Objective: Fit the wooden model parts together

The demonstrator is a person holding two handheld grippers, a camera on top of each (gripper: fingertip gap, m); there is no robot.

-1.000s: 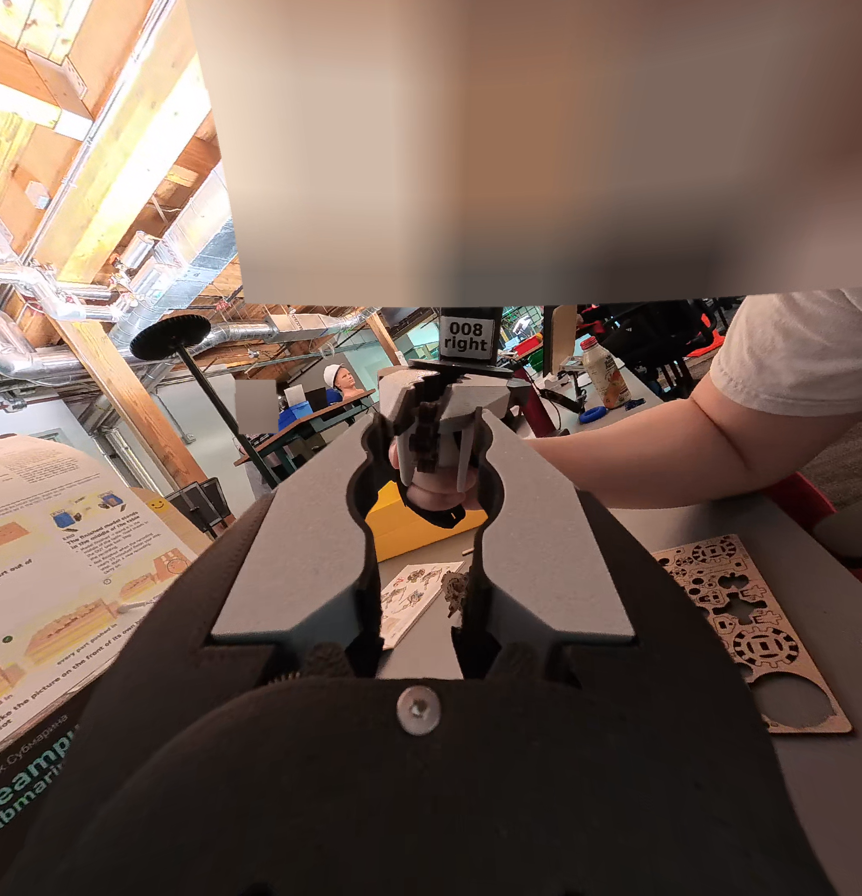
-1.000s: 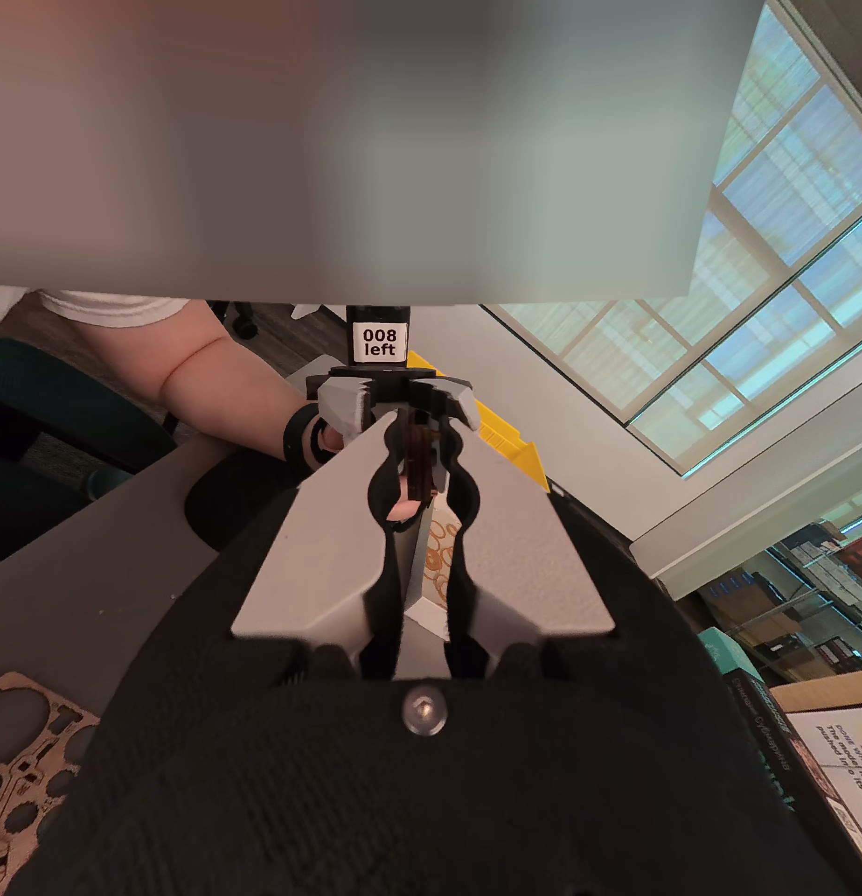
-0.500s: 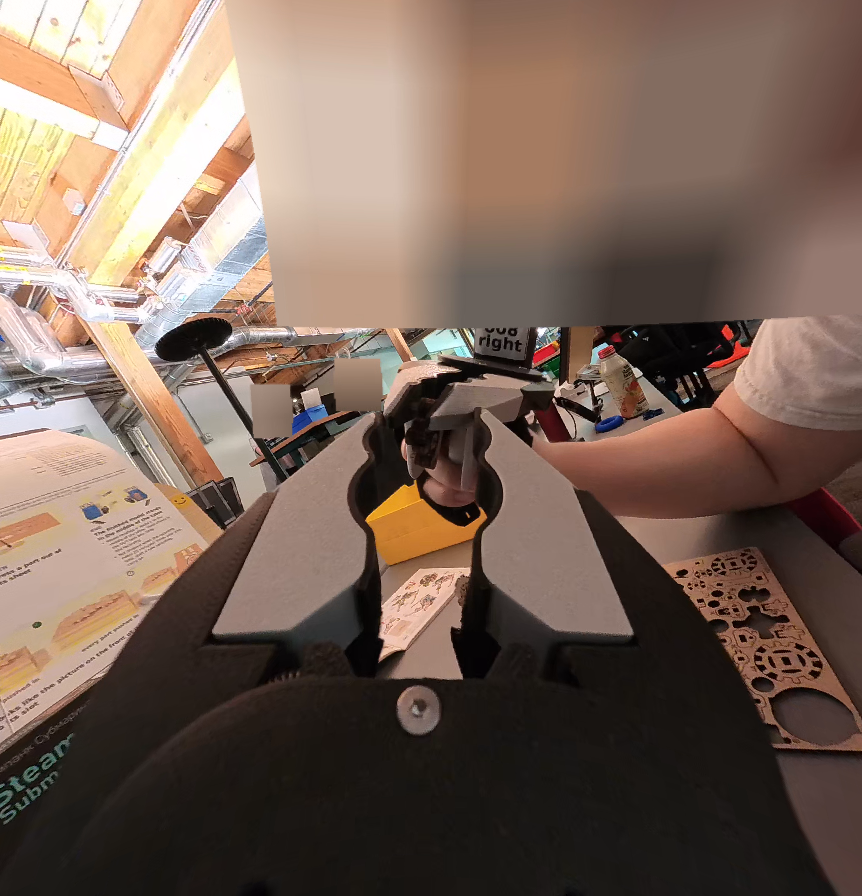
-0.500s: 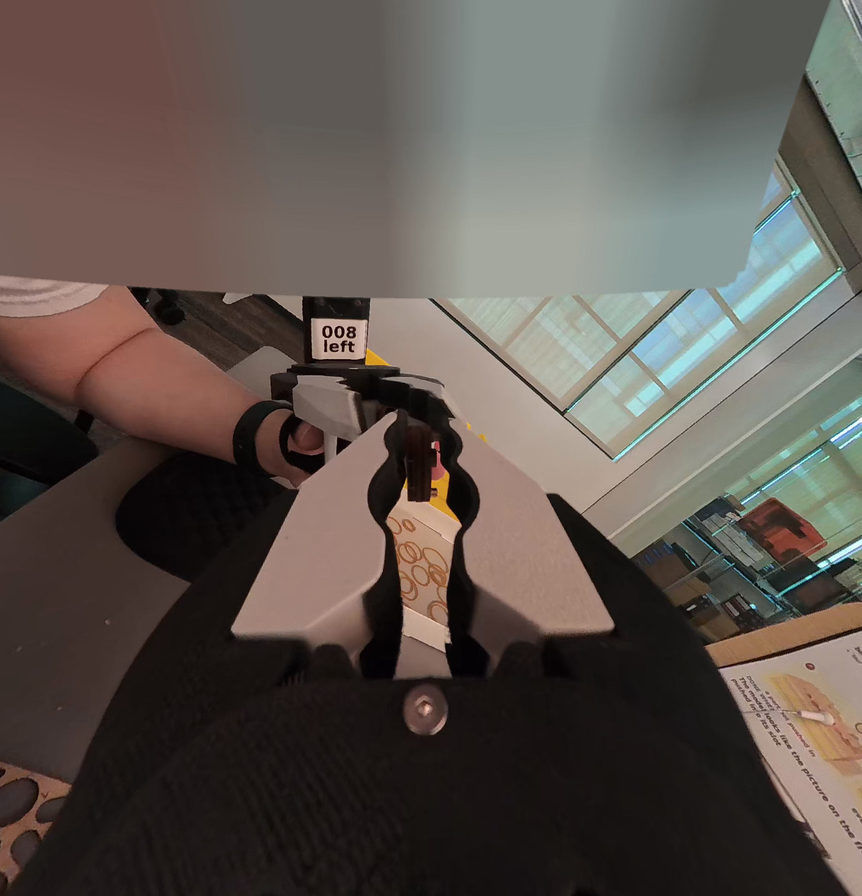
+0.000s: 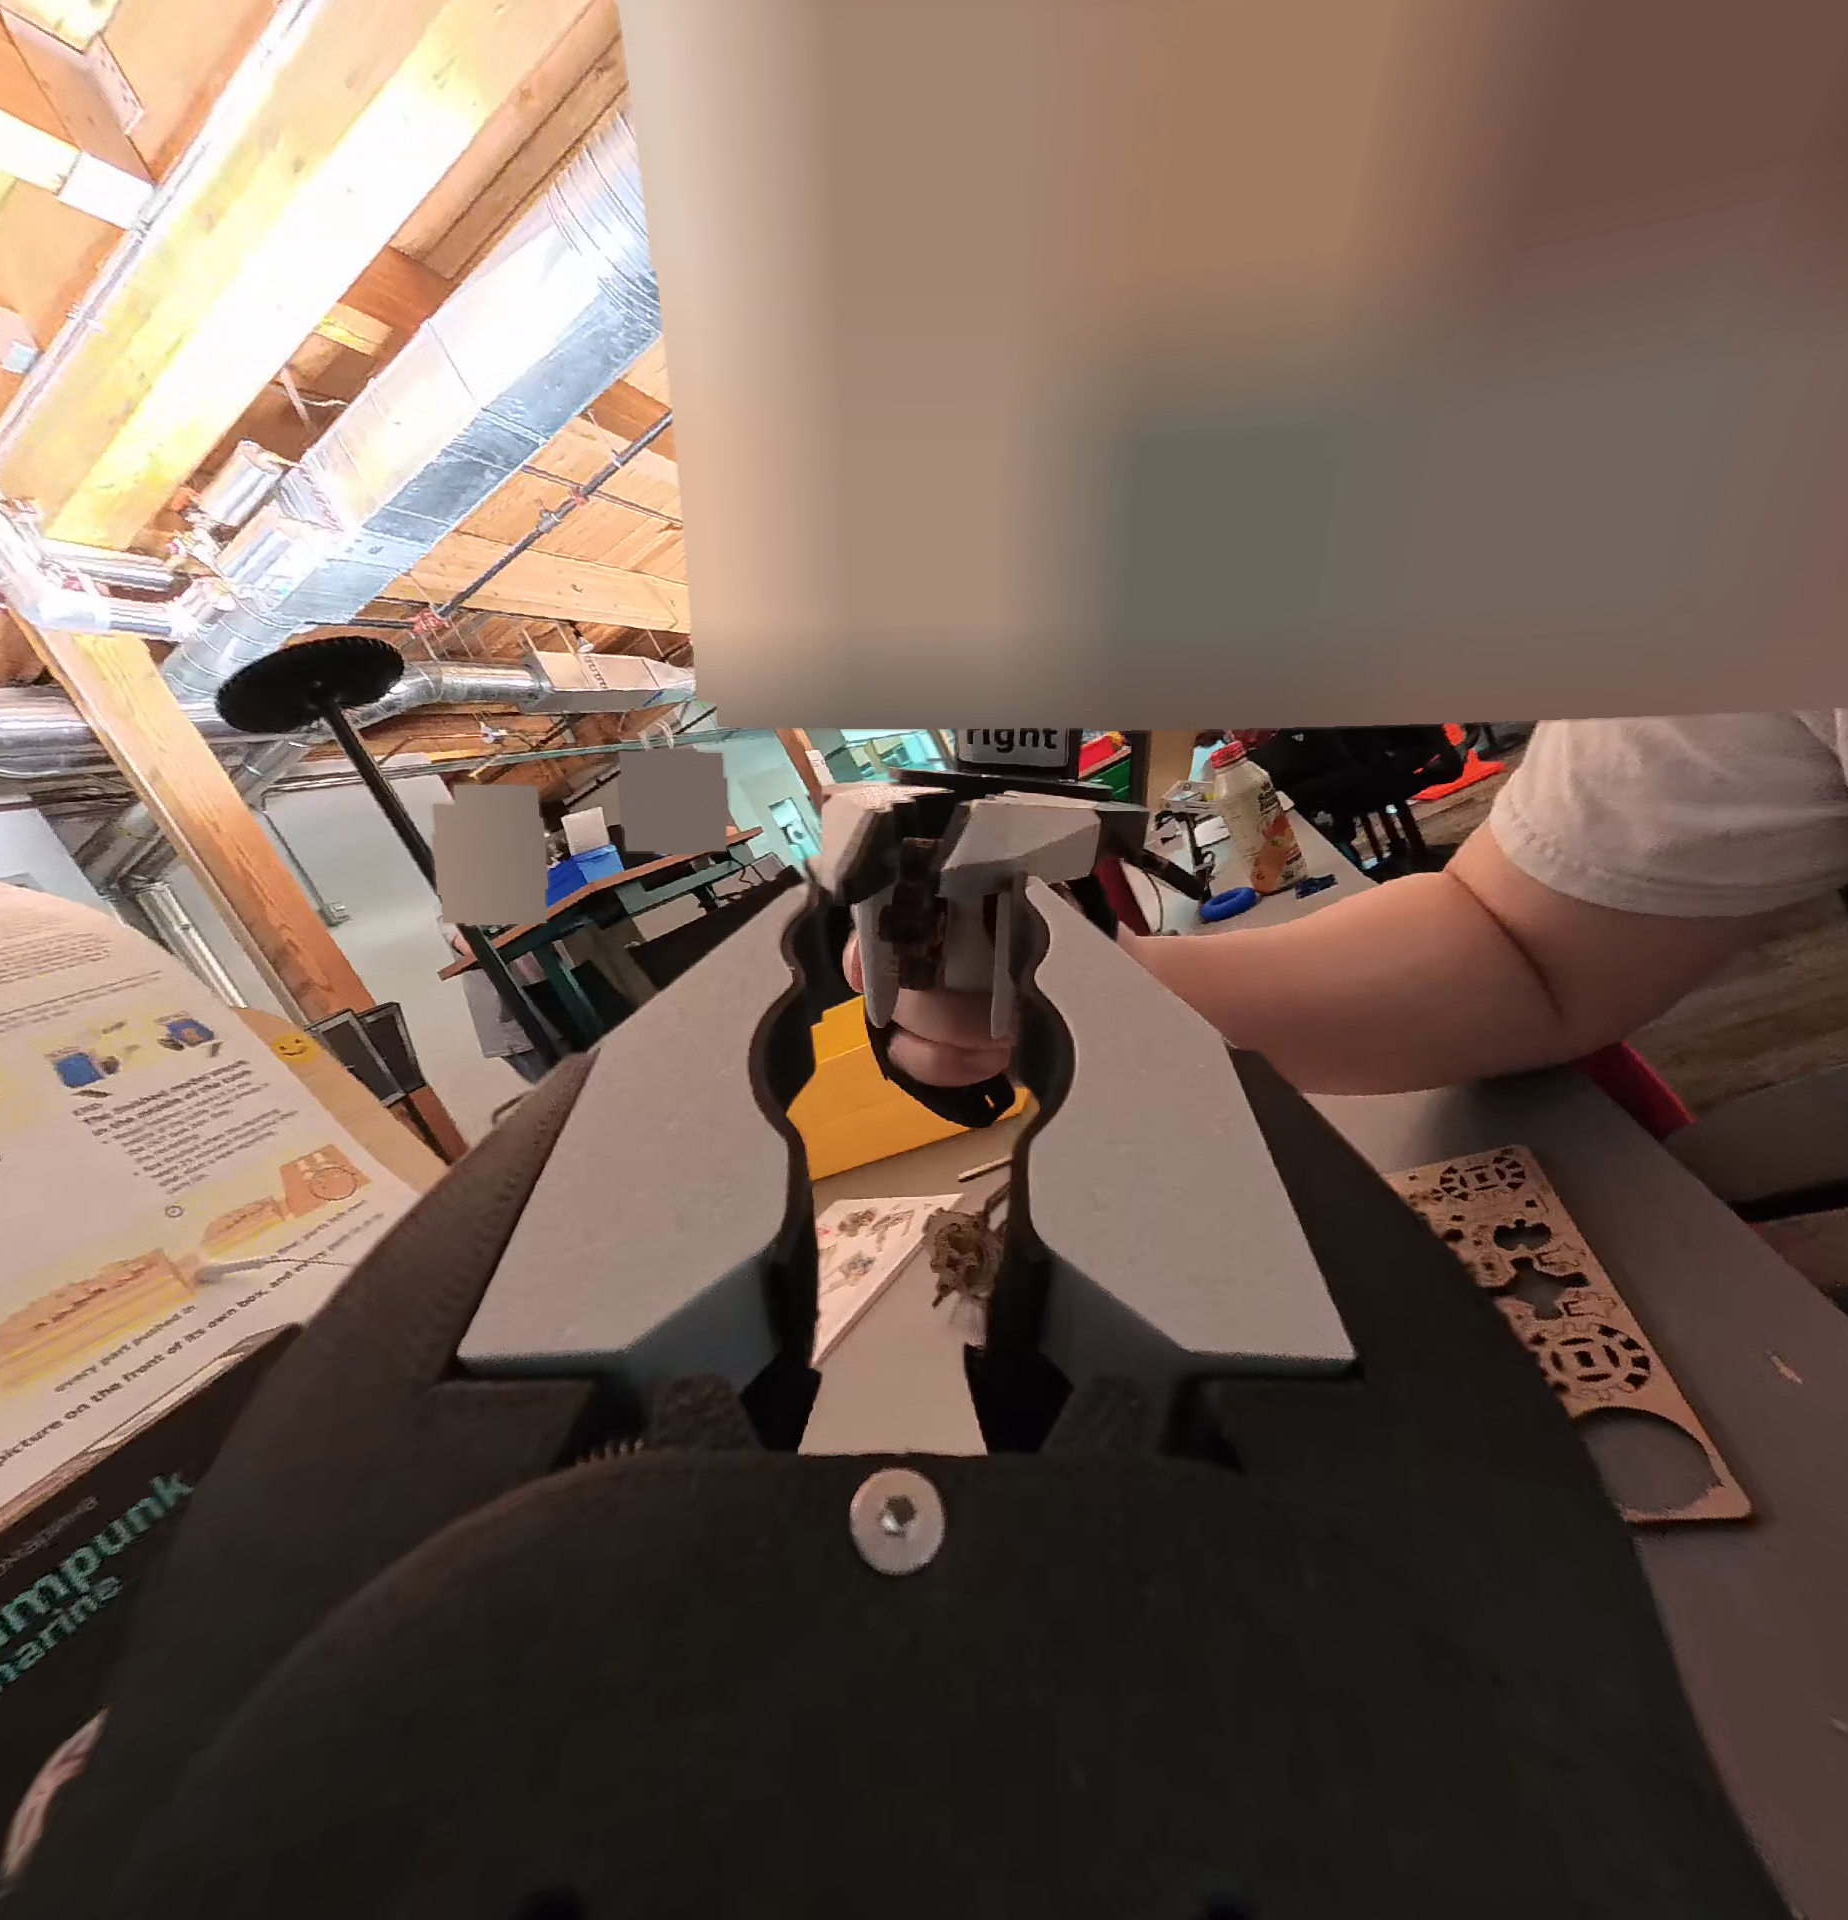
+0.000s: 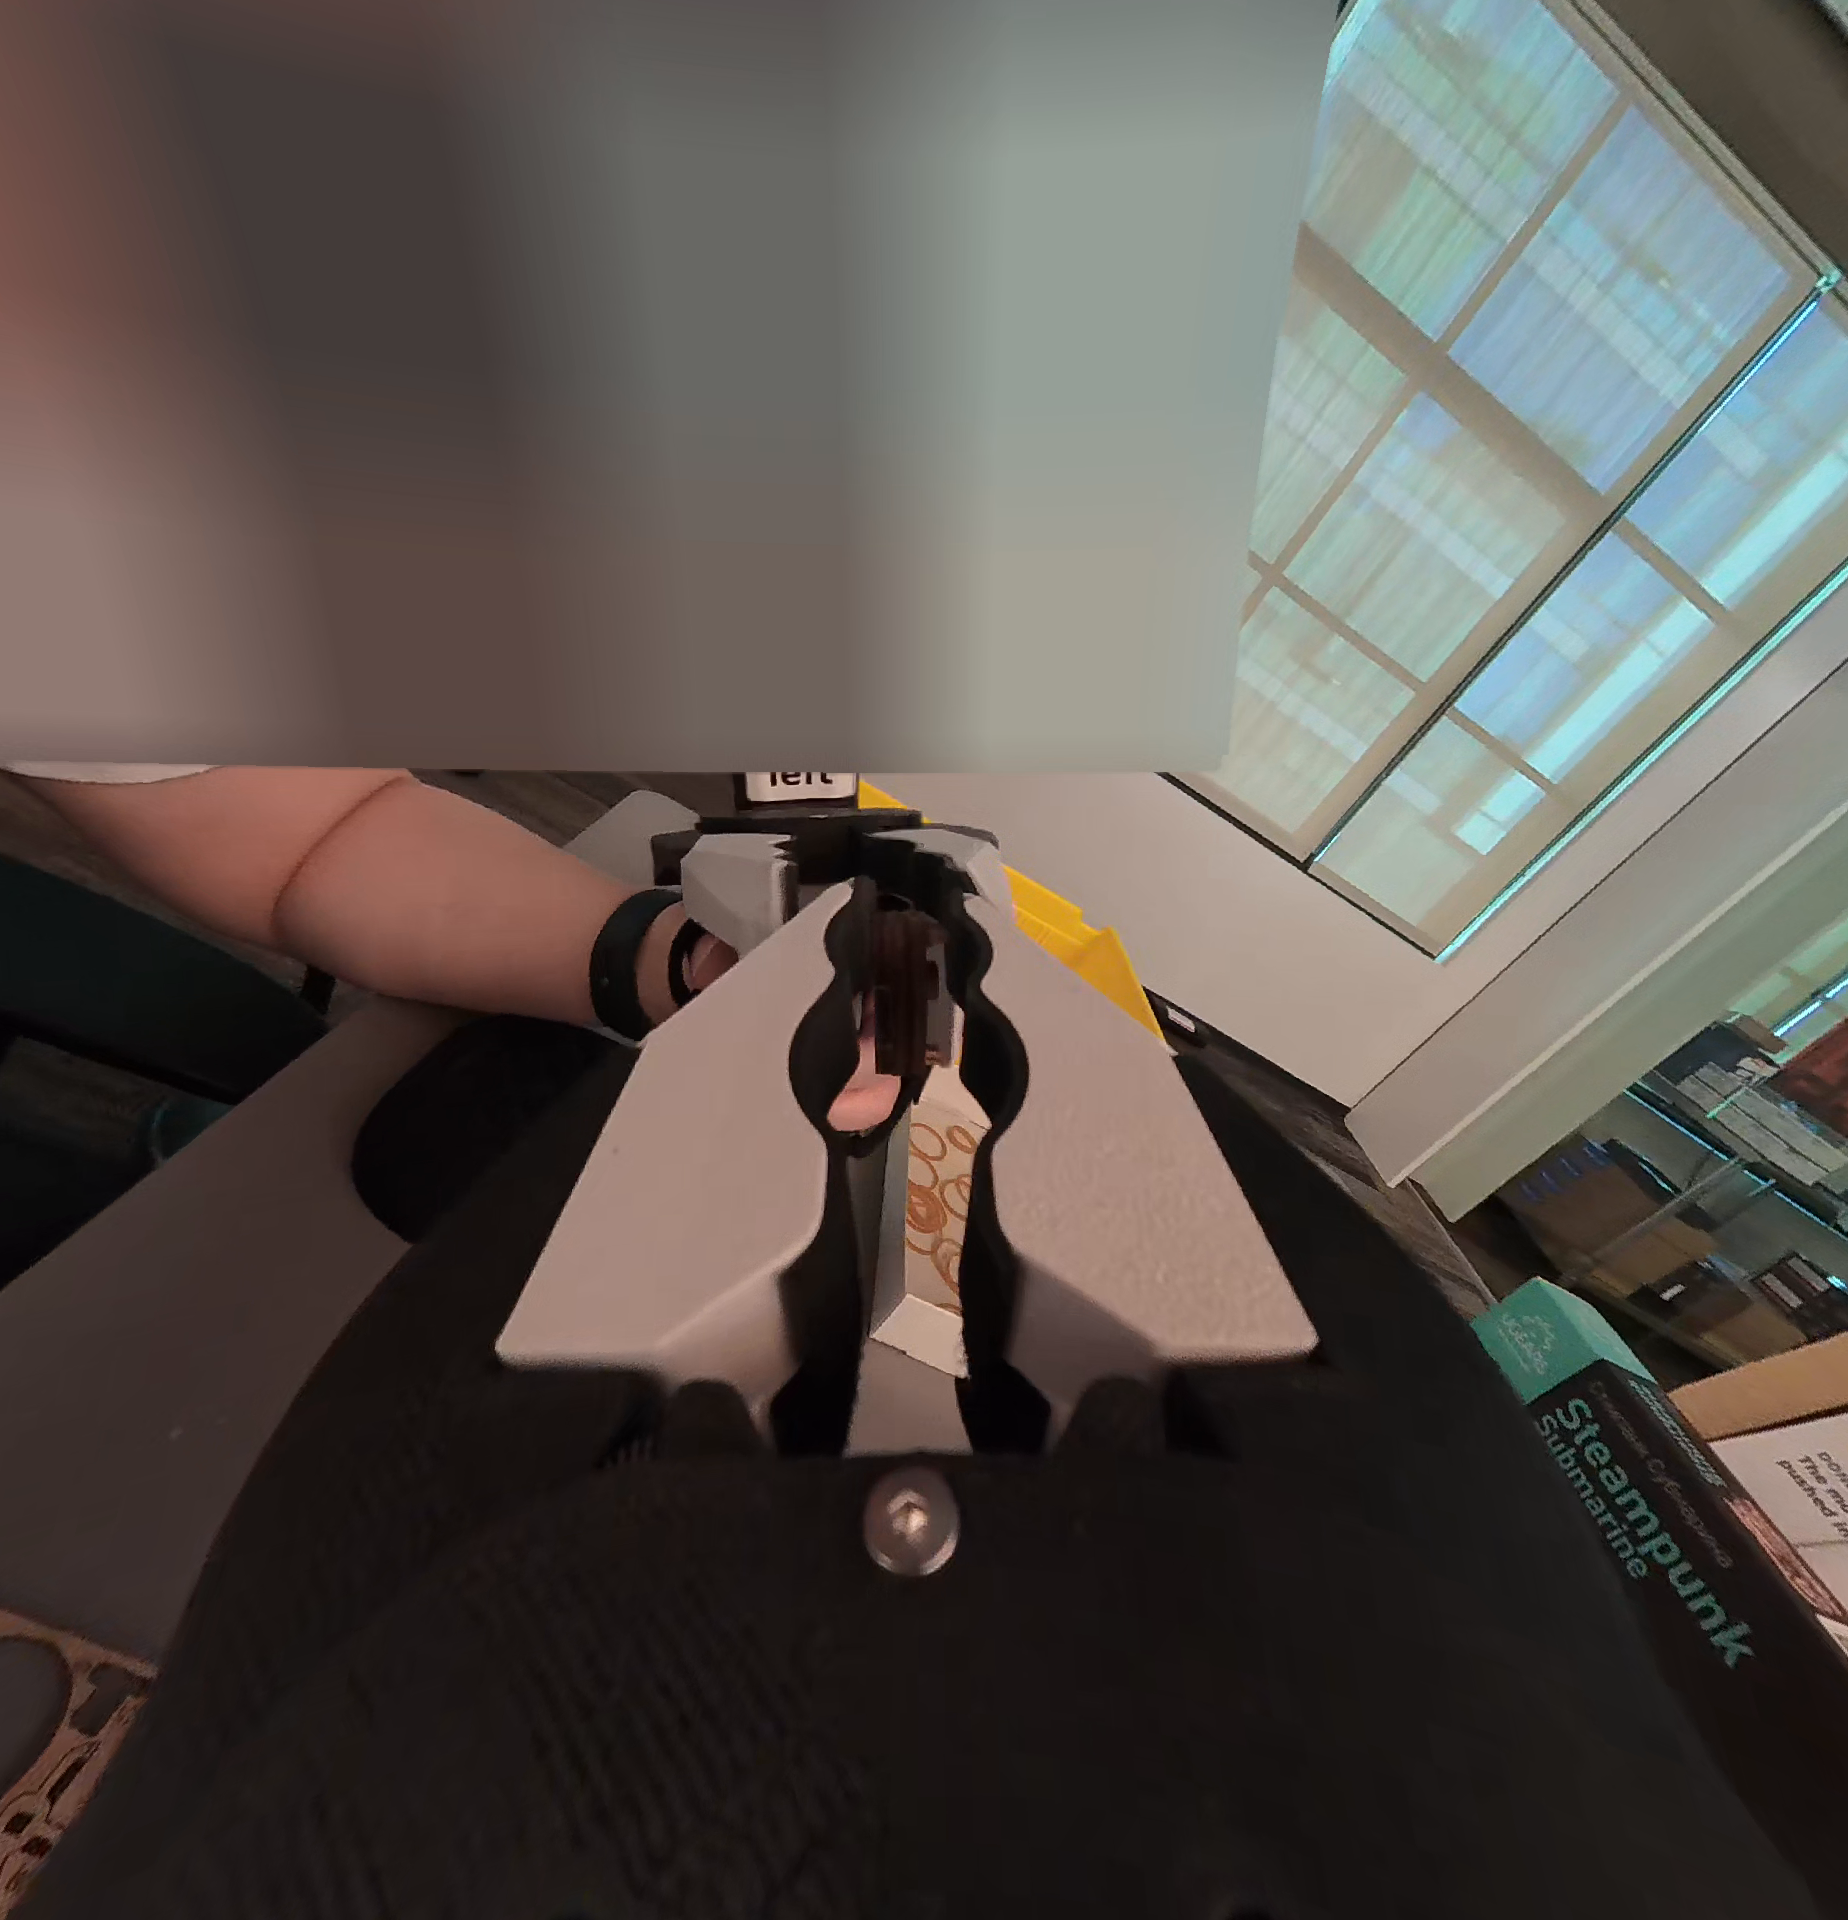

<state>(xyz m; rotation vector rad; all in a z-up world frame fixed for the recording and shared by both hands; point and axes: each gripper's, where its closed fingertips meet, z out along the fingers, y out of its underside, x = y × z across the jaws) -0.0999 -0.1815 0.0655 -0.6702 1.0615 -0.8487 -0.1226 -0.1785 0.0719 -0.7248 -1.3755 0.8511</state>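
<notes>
The left gripper (image 5: 915, 904) and right gripper (image 6: 904, 914) meet tip to tip, both clamped on one wooden model assembly (image 6: 899, 992); a yellow bin (image 5: 878, 1091) sits behind, contents hidden.

A grey table (image 5: 1730, 1621) carries a cut-out wooden sheet (image 5: 1564, 1320), a yellow bin (image 5: 868, 1091) and a leaflet (image 5: 863, 1262)

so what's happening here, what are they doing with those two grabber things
A person holds two handheld grippers up above a grey table, tips facing each other. The right gripper is shut on a small dark brown wooden model part, and the left gripper meets it at the same spot; whether it grips anything is unclear. A laser-cut wooden parts sheet and a printed instruction sheet lie below.
</notes>
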